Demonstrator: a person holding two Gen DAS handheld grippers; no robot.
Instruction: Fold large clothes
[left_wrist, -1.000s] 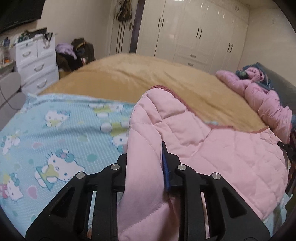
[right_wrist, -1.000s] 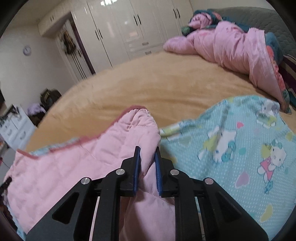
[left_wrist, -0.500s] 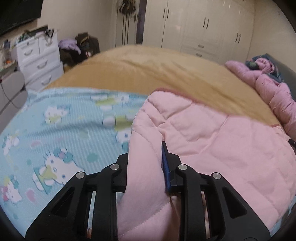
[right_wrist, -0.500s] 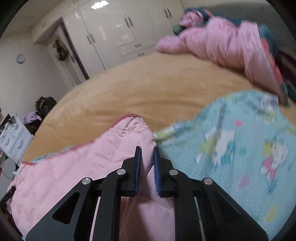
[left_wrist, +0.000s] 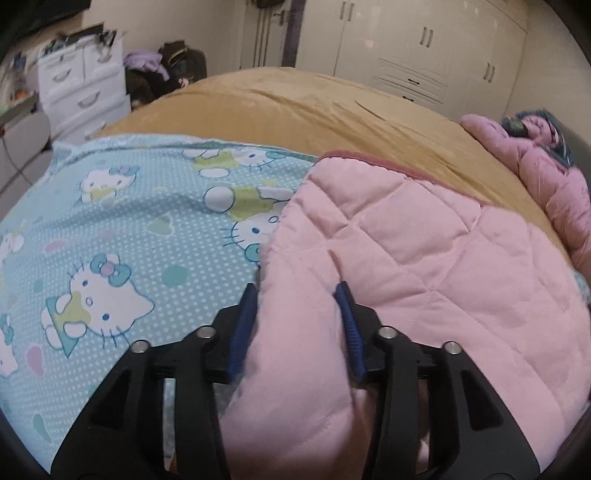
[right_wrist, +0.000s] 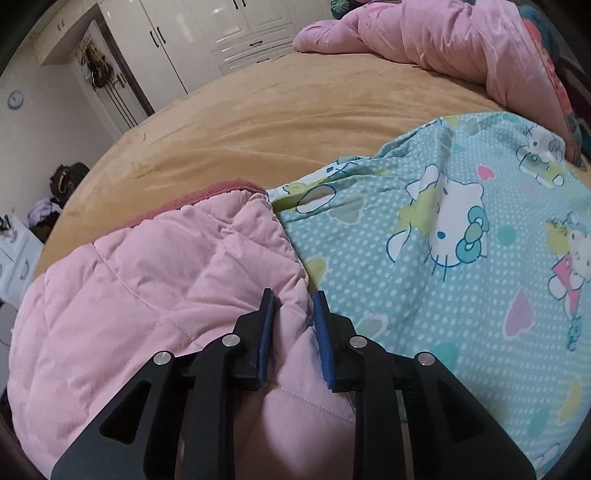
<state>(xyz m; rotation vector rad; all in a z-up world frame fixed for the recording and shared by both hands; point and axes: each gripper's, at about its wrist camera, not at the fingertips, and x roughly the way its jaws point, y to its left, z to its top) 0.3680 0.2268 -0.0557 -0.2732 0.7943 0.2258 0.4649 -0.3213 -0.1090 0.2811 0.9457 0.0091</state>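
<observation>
A large quilt lies on the bed, pink quilted (left_wrist: 406, 258) on one side and blue with a cat print (left_wrist: 129, 221) on the other. The pink part is folded over onto the blue print (right_wrist: 461, 240). My left gripper (left_wrist: 296, 286) is low over the fold's left corner. Its jaws are opening and stand wide, with puffy pink cloth loose between them. My right gripper (right_wrist: 293, 292) is at the other corner of the pink fold (right_wrist: 147, 277). Its jaws are just starting to open, and both pads still touch the pinched cloth.
The tan bedspread (left_wrist: 295, 103) stretches beyond the quilt. A crumpled pink duvet (right_wrist: 443, 44) is heaped at the bed's far right side. White drawers (left_wrist: 85, 88) stand left of the bed, with white wardrobes (left_wrist: 424, 48) along the back wall.
Both grippers have sunk toward the bed and brought the pink fold down onto the blue print. The left jaws have spread wide; the right jaws have parted a little.
</observation>
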